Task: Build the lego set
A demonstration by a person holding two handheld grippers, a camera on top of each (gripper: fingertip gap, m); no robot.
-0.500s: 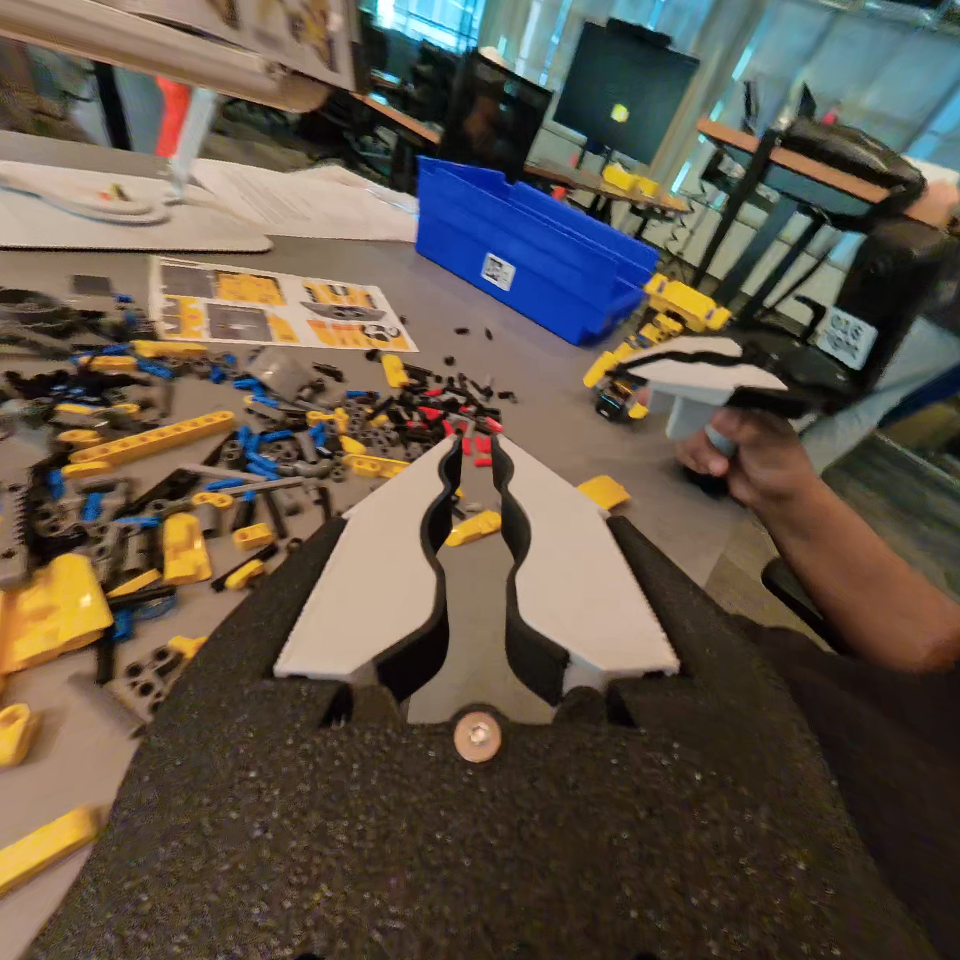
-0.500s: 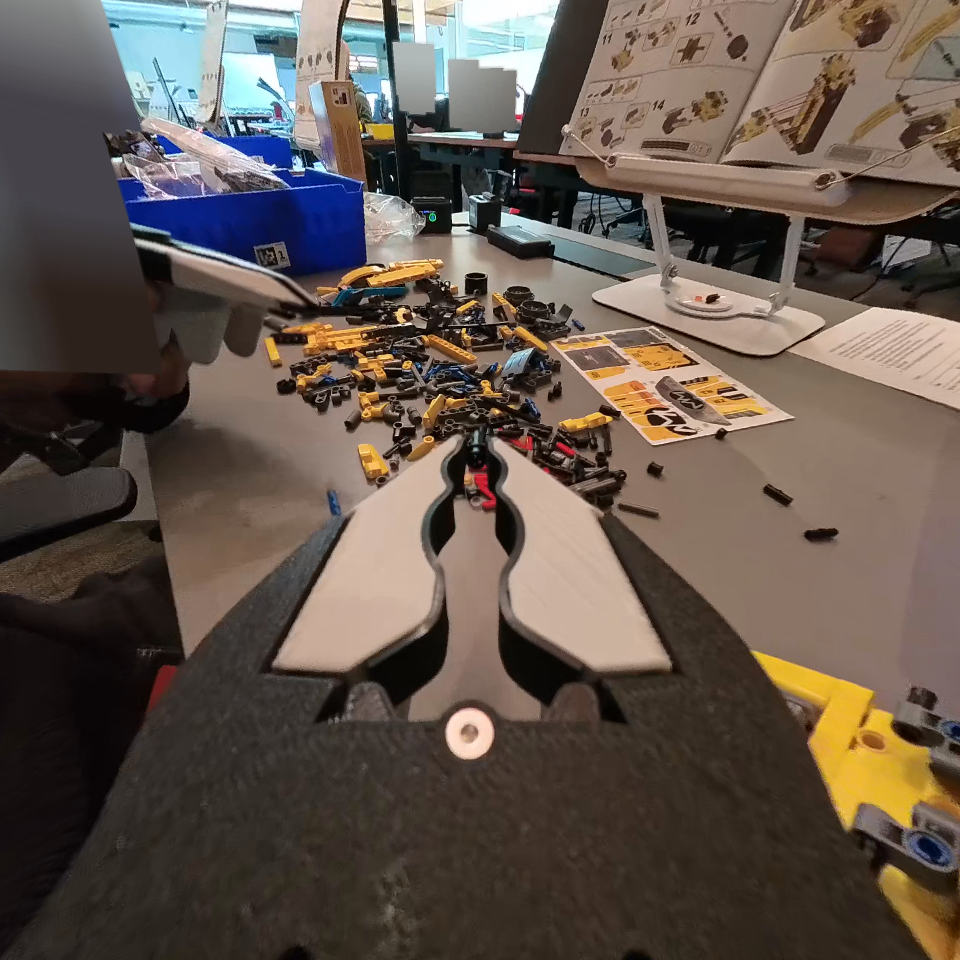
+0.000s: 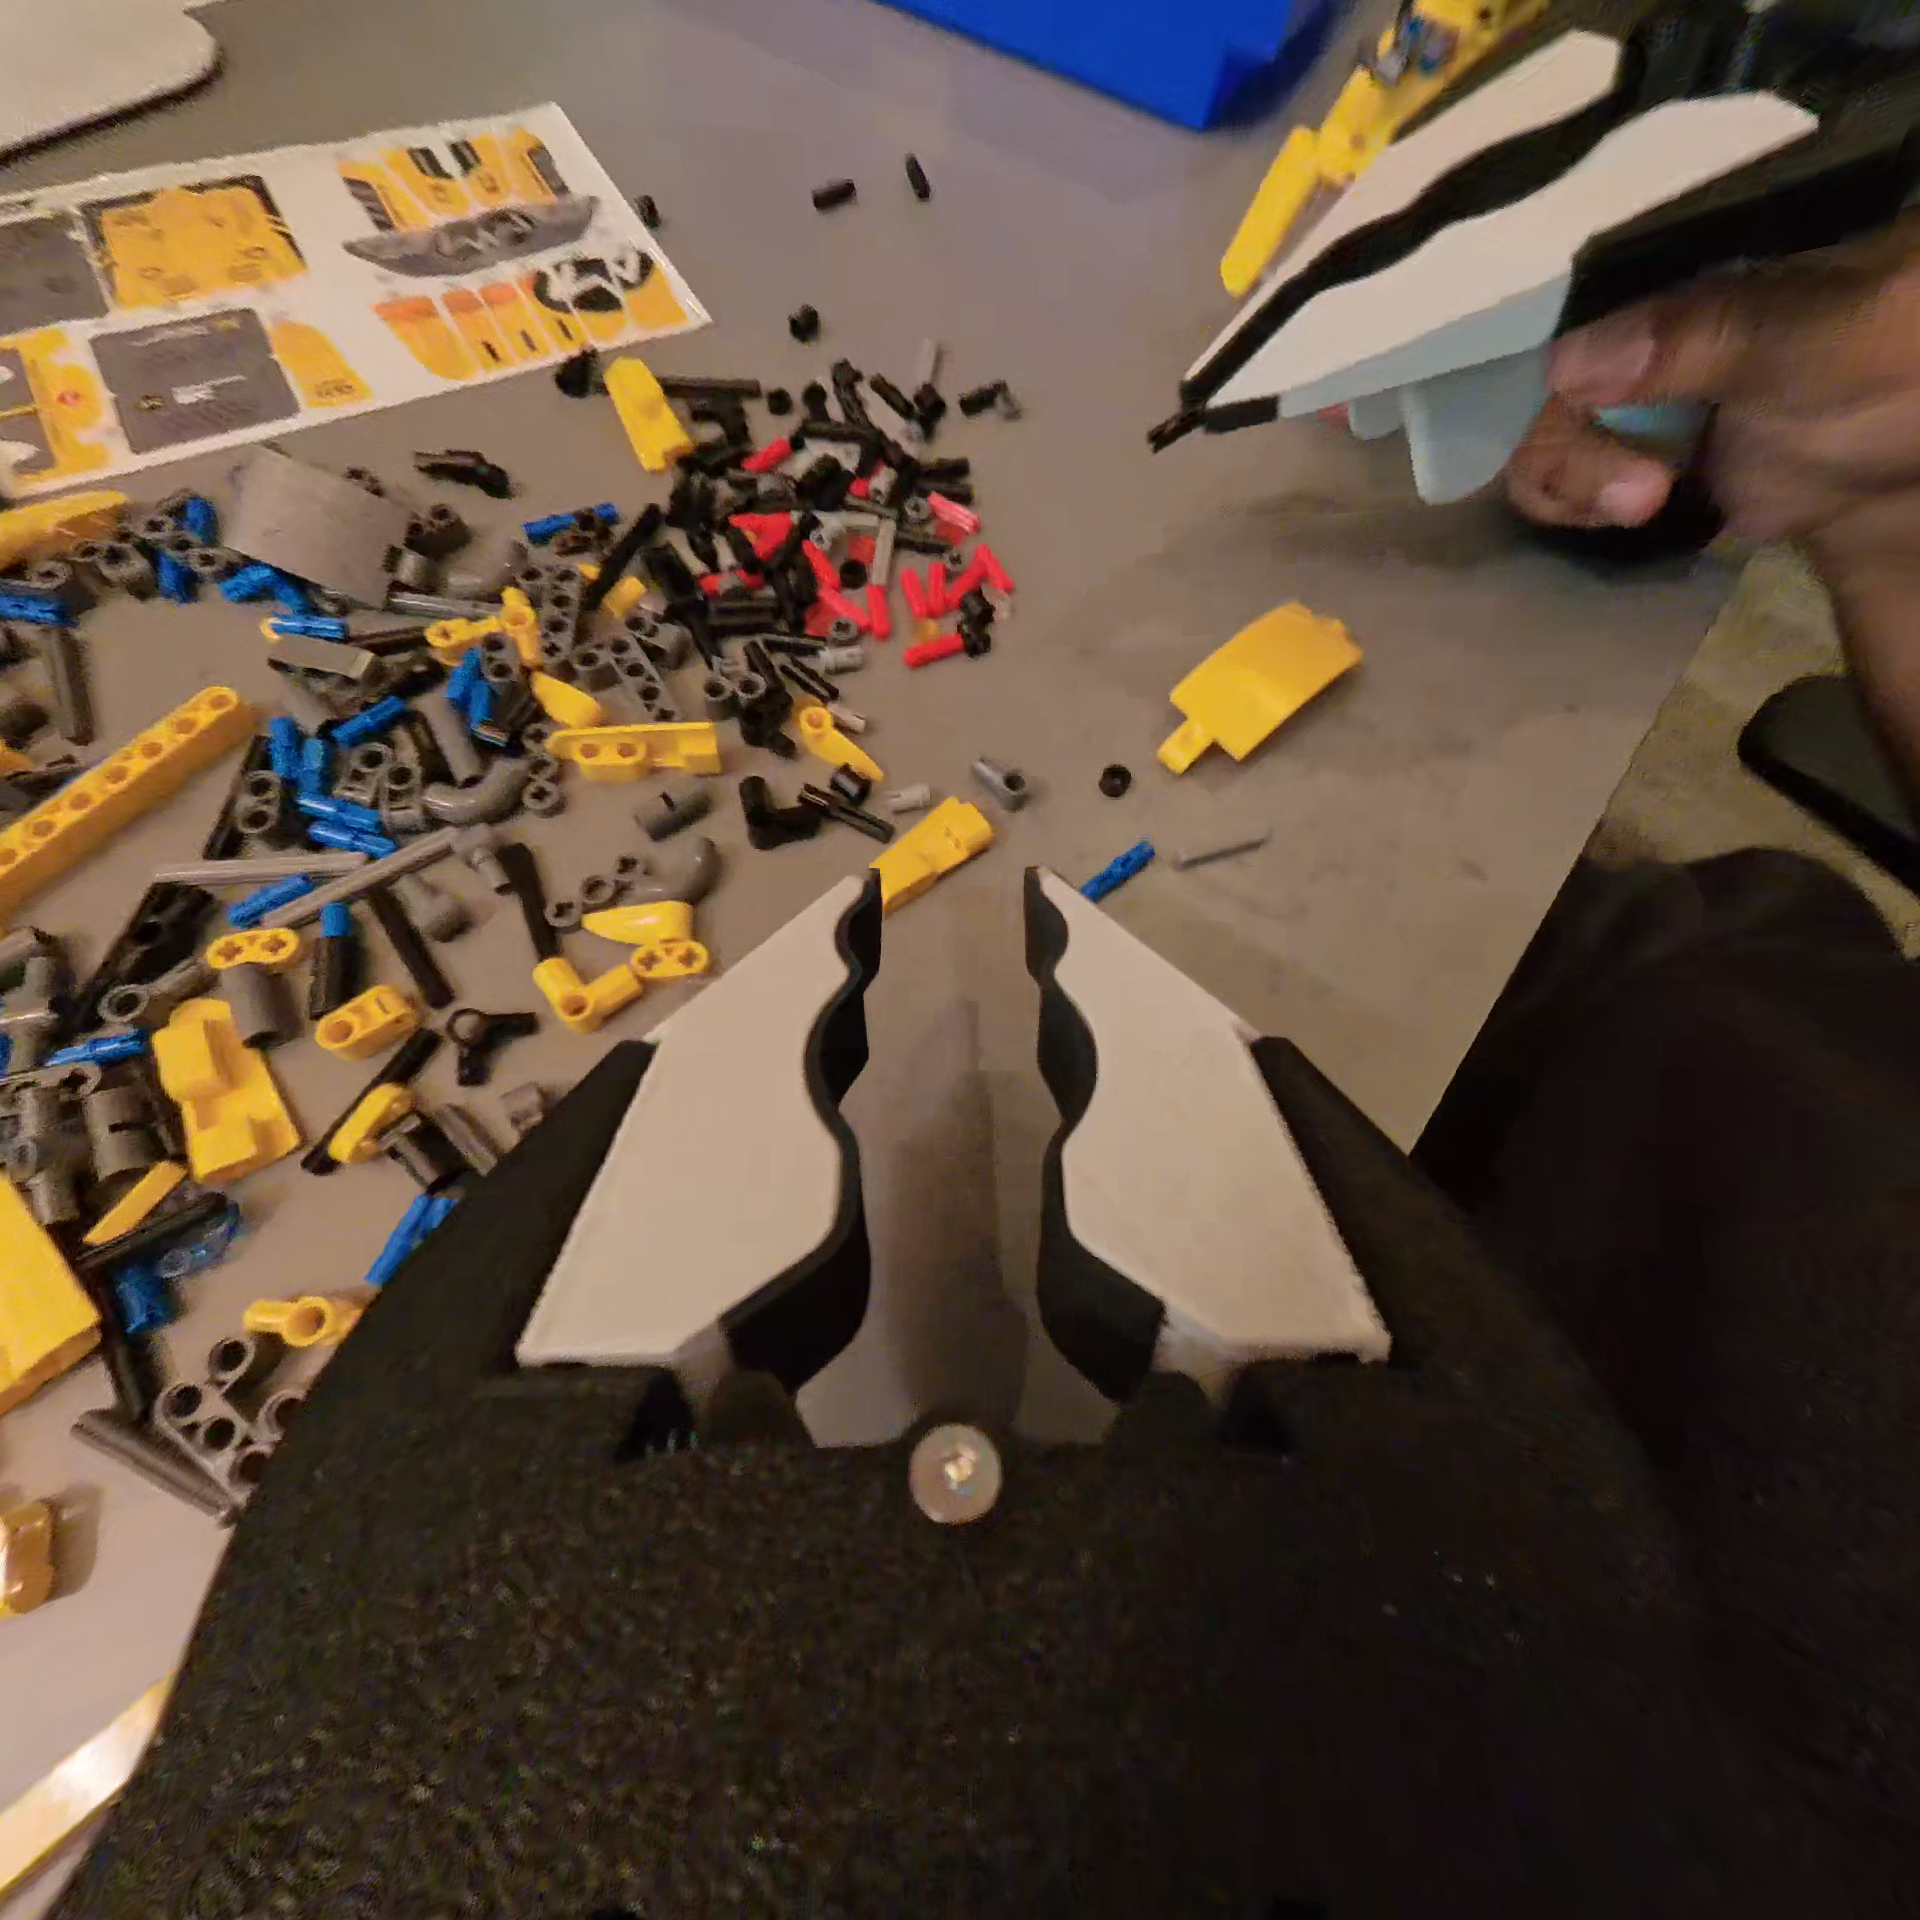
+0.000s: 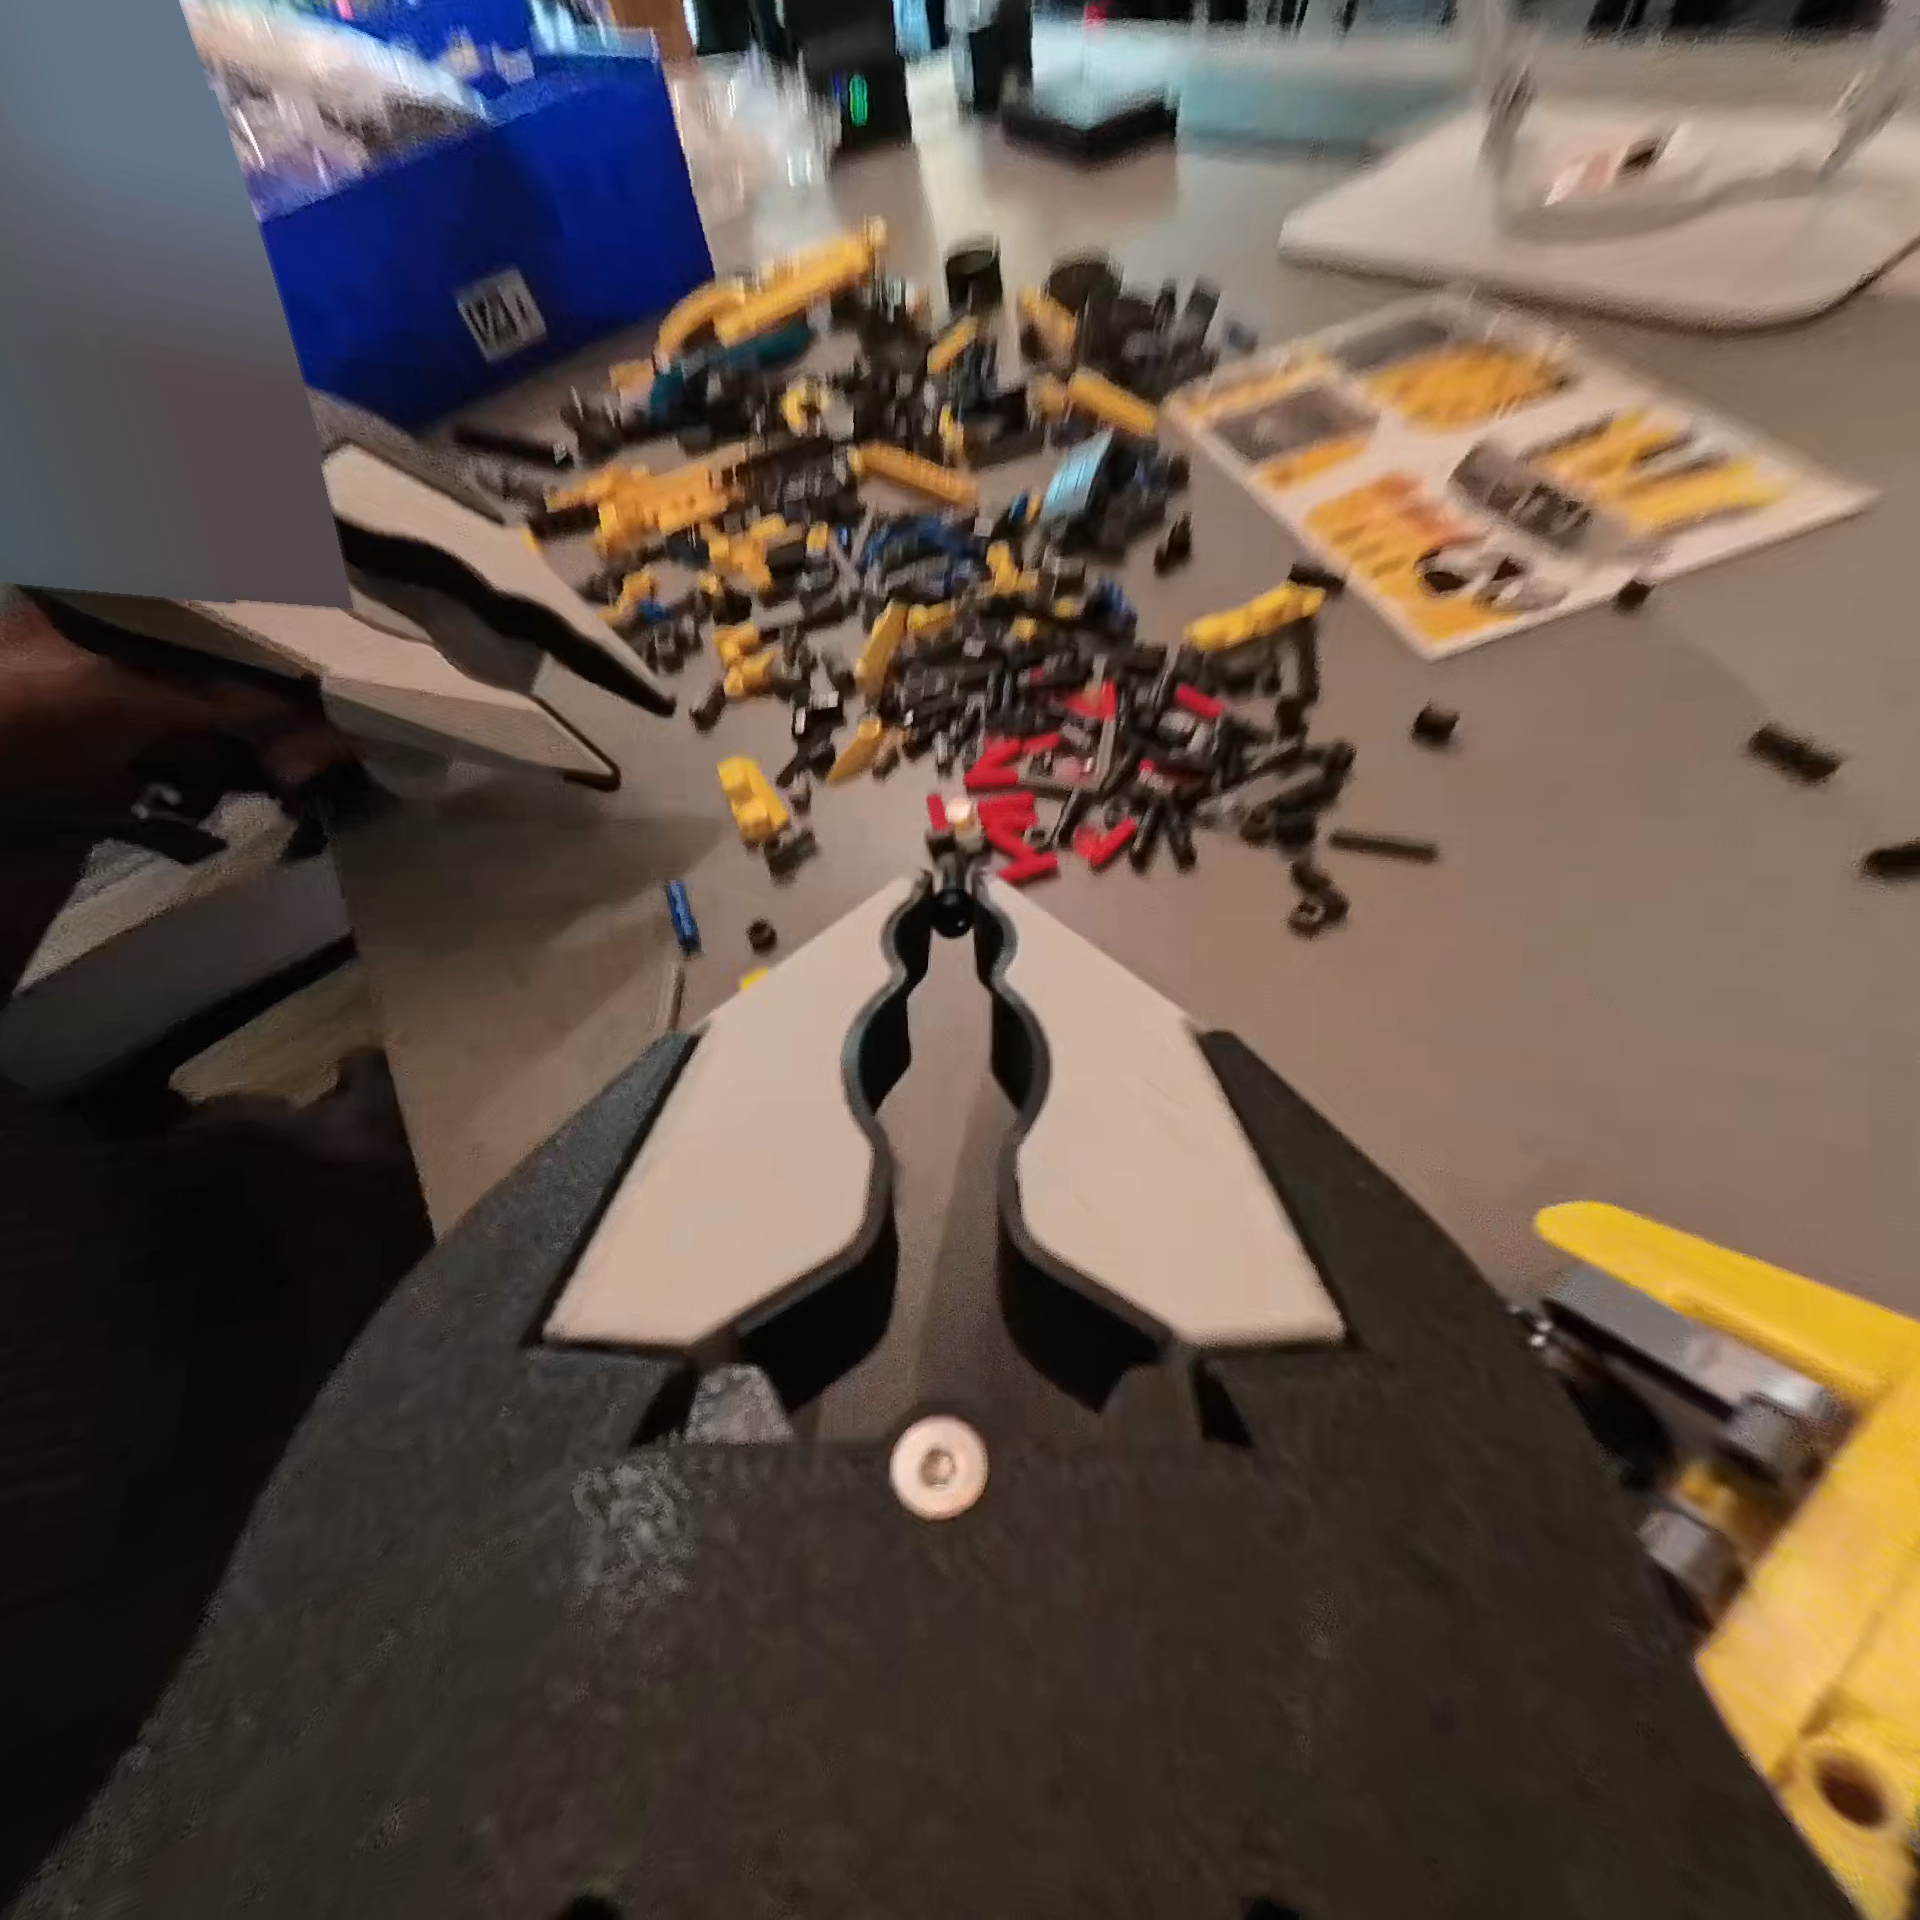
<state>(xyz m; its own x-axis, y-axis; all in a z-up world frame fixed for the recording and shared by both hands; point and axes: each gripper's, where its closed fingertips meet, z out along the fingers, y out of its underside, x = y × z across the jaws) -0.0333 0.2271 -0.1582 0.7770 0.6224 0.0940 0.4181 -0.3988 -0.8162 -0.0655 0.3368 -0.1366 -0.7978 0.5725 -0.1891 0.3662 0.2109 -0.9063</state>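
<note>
**Pin [image 4: 953, 847] clamped in the right tool [image 4: 948, 891], left tool [image 3: 951, 894] open and empty**

The pin is a small dark piece, and it sits between the very tips of the right tool, which are closed on it. It is in the air above the near edge of the parts pile [image 3: 727, 623], close to the red pieces, and it does not touch the desk [image 3: 1351, 935]. I think the tips hold it because it is too thin for the wider hollows further back in the jaws. The right wrist view is blurred, so I cannot tell its exact shape.

The left tool has its jaws apart with nothing between them. It hangs low over the desk, near the person's body. The nearest things are a yellow piece [image 3: 930, 847] just ahead of its left finger and a blue peg [image 3: 1117, 868] just beside its right finger. It touches neither.

A yellow panel [image 3: 1262, 675] lies alone, apart from the pile, on bare desk between the two tools. The parts are spread flat and not stacked, probably so that each one can be seen. A sticker sheet [image 3: 312, 270] lies behind the pile, and a blue bin [image 3: 1122, 52] stands further back. A half-built yellow model [image 4: 1818, 1507] rests just beside the right tool, on its right.
</note>
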